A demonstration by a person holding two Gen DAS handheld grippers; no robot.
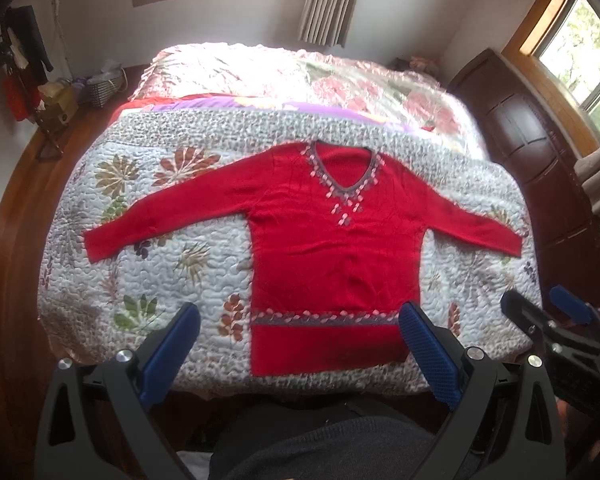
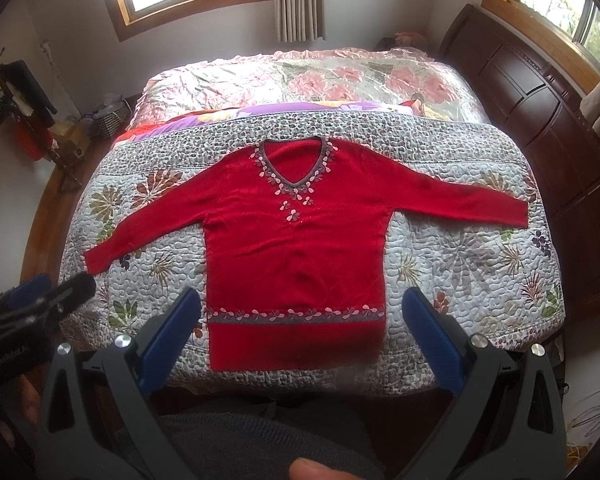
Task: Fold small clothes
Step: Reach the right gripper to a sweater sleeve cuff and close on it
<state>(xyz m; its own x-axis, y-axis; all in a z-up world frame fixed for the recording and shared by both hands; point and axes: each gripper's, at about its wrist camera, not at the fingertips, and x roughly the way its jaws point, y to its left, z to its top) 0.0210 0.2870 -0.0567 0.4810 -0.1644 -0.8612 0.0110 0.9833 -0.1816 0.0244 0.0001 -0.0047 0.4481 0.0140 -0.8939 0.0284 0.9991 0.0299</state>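
A red long-sleeved sweater (image 1: 332, 248) (image 2: 292, 248) lies flat, front up, on a quilted floral bedspread (image 1: 168, 264) (image 2: 452, 252), both sleeves spread out to the sides. It has a V-neck with petal trim and a petal band above the hem. My left gripper (image 1: 300, 312) hovers open above the near edge of the bed, in front of the hem. My right gripper (image 2: 300, 300) is likewise open, its fingers framing the hem from above. Neither touches the cloth. Each gripper shows at the edge of the other's view.
A pink floral duvet (image 2: 320, 76) covers the far half of the bed. A dark wooden headboard (image 2: 532, 112) stands at the right, a cluttered side stand (image 1: 56, 104) at the left. A person's dark-clad knees (image 2: 260, 432) sit below the grippers.
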